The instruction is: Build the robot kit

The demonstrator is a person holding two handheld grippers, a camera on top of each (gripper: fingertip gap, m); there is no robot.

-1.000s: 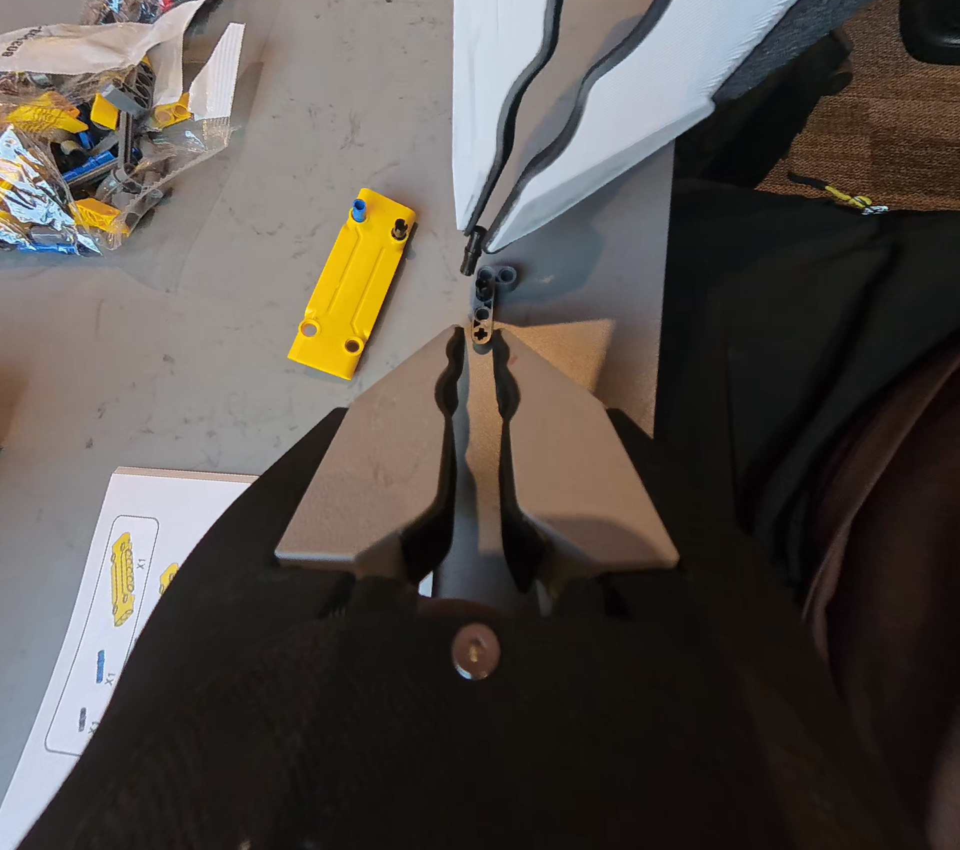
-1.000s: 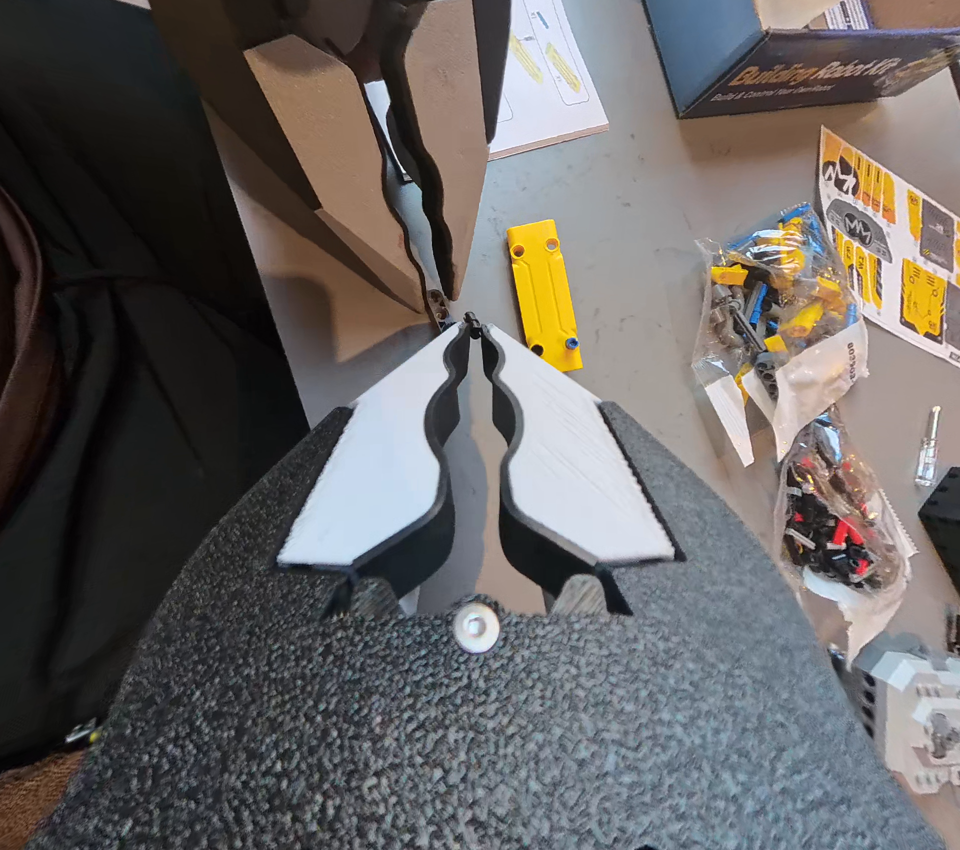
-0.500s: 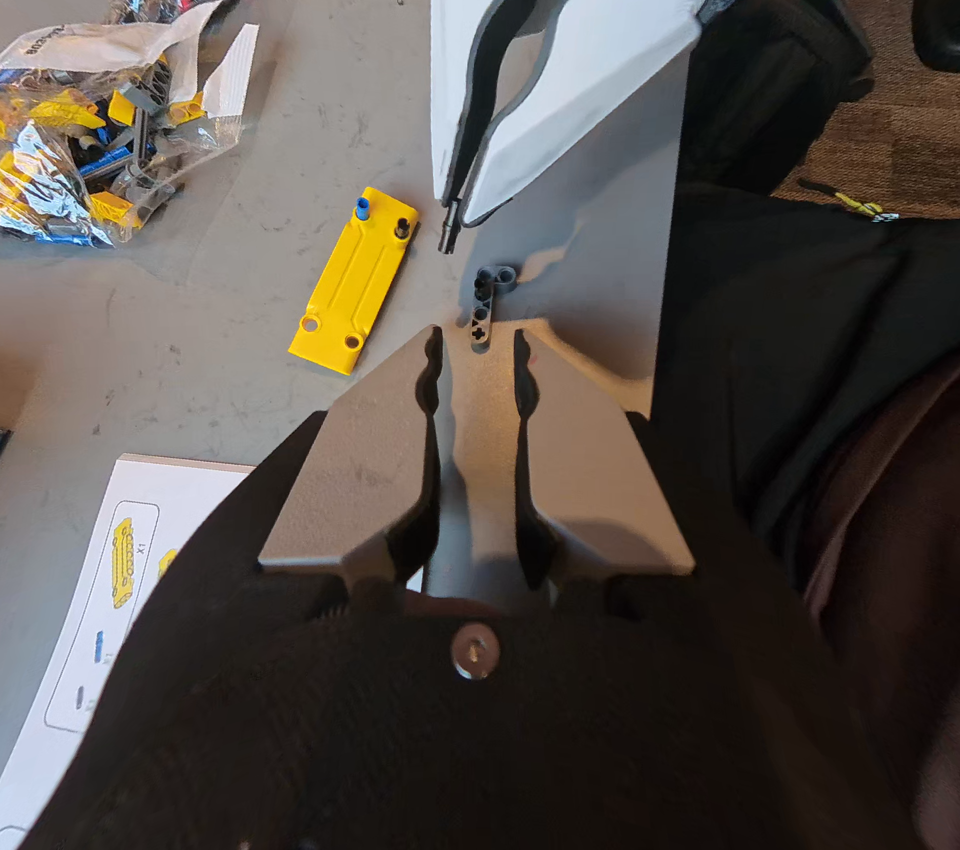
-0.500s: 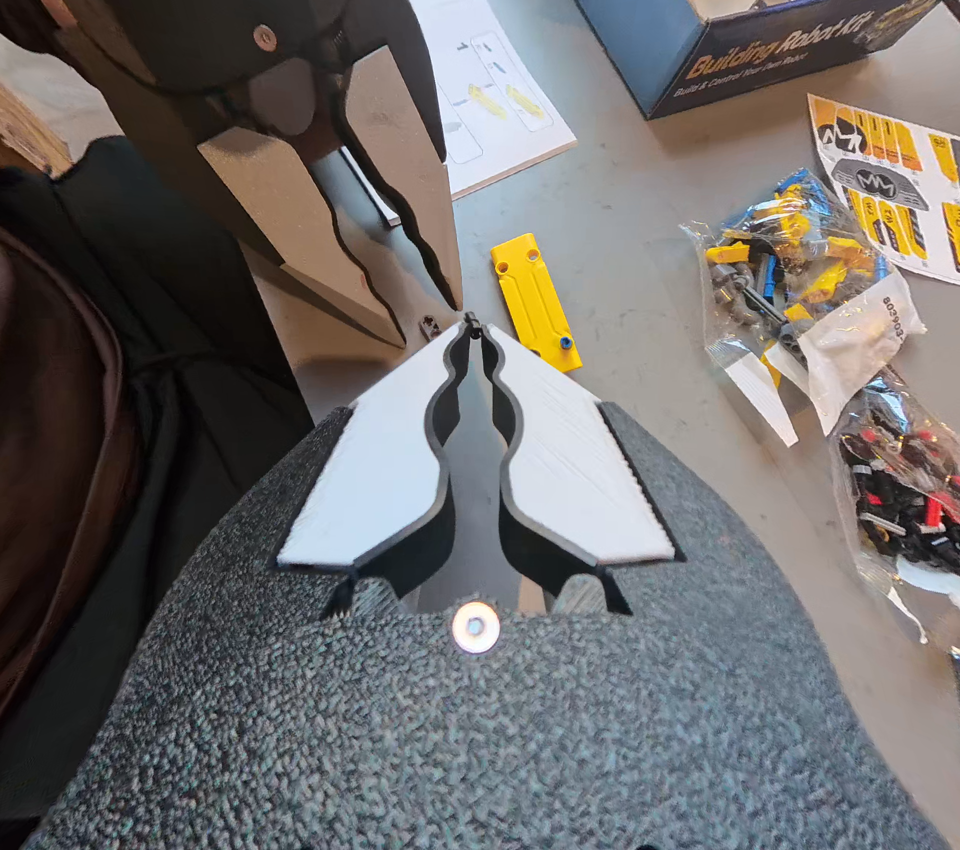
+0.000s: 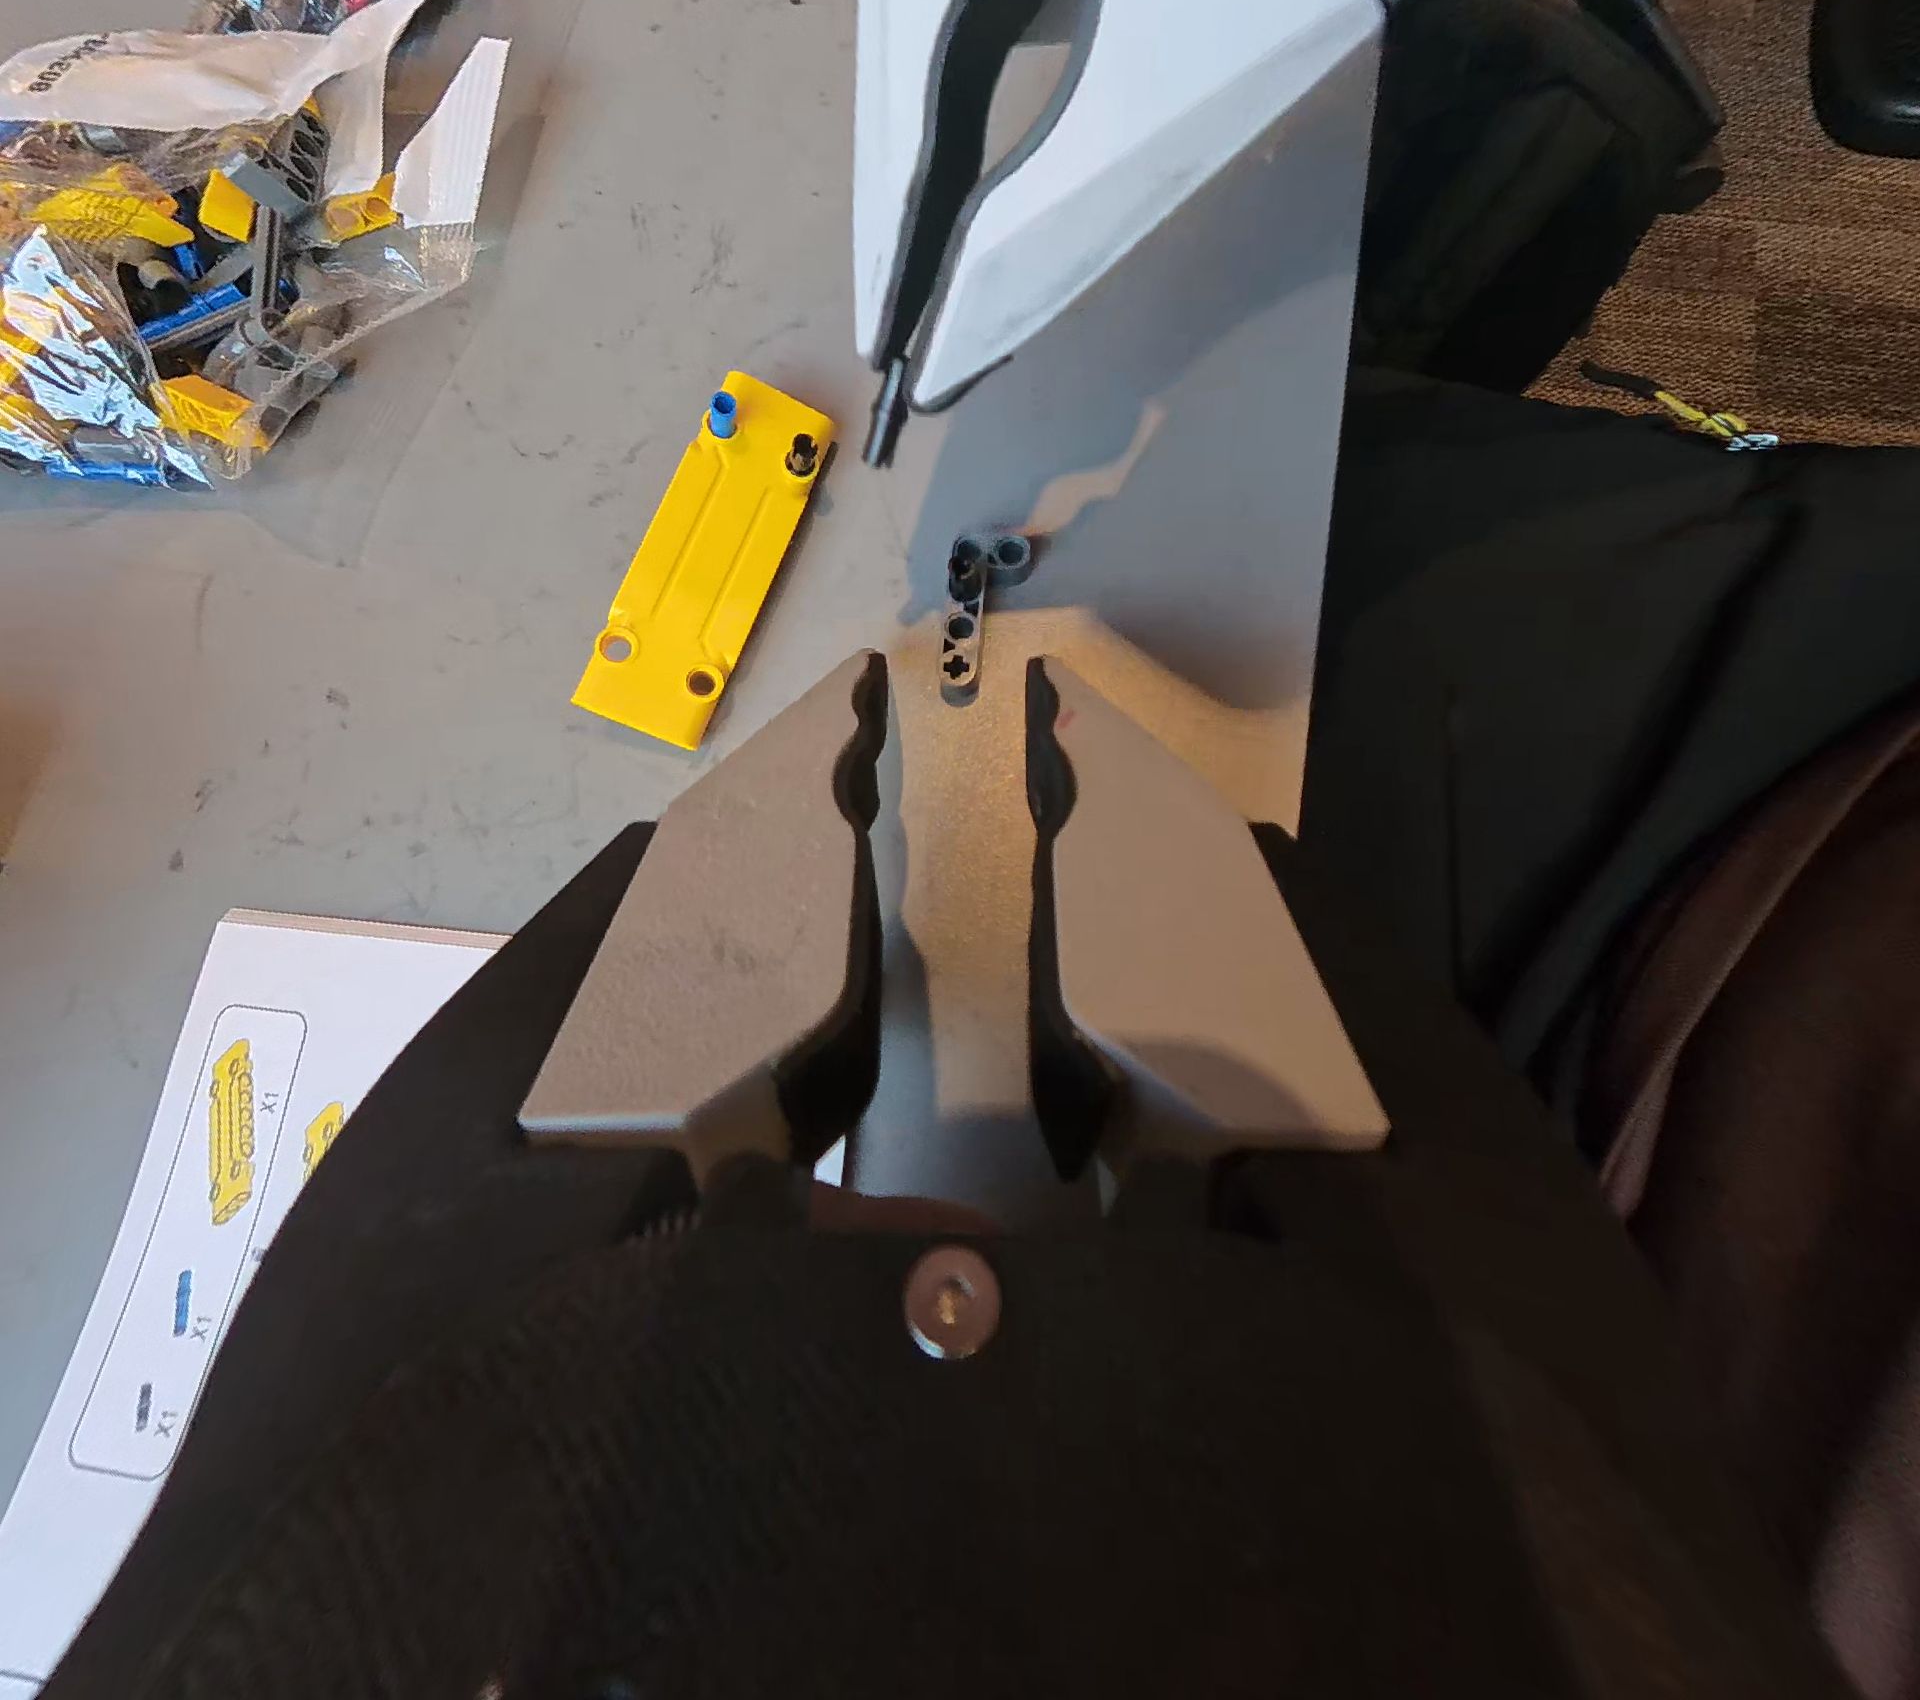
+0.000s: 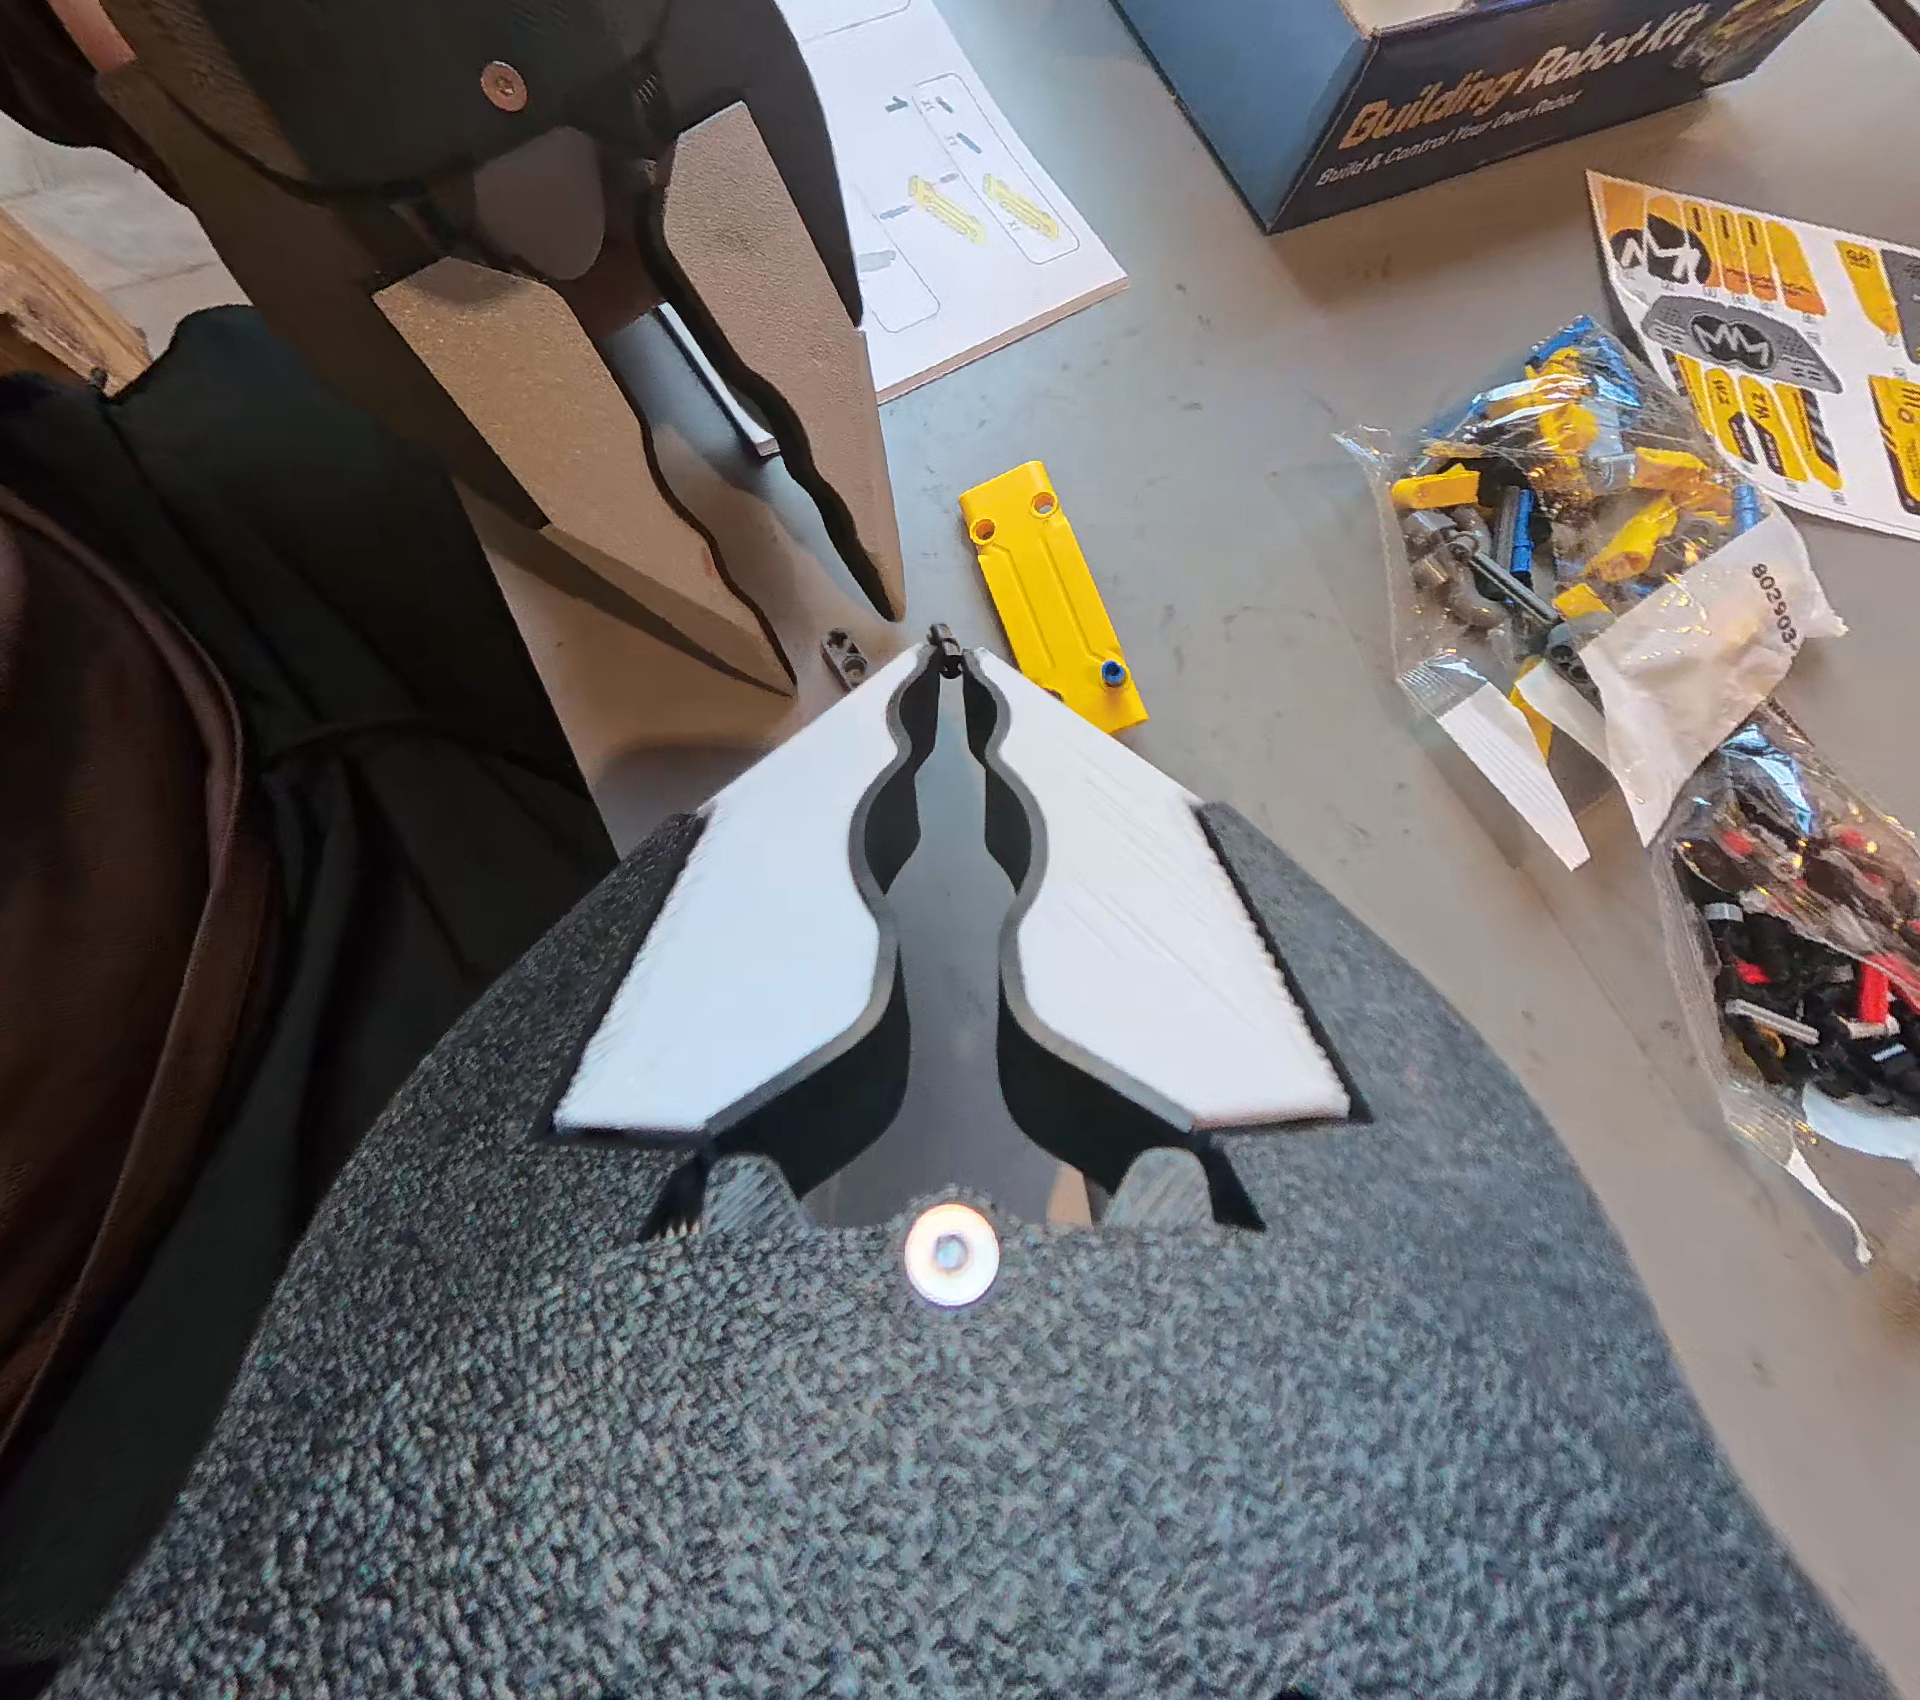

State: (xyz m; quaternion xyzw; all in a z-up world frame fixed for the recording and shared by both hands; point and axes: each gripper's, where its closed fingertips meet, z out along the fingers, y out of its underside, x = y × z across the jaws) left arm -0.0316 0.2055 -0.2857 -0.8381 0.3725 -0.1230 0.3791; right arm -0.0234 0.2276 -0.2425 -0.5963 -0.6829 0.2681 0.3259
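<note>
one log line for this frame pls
left gripper: open, grey L-shaped beam on table just ahead | right gripper: shut on black pin, beside yellow panel

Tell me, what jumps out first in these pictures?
The yellow plate lying flat mid-table, a blue peg standing in one corner. Beside it, the white right hand-held gripper pinches a small black pin, while the open grey left hand-held gripper flanks a grey beam.

In the left wrist view a flat panel [image 5: 704, 561] lies on the table [image 5: 364, 767] (bags of parts [image 5: 177, 279] behind-left of it), a small bent beam [image 5: 971, 606] just right, a booklet [image 5: 156, 1235] in front.
</note>
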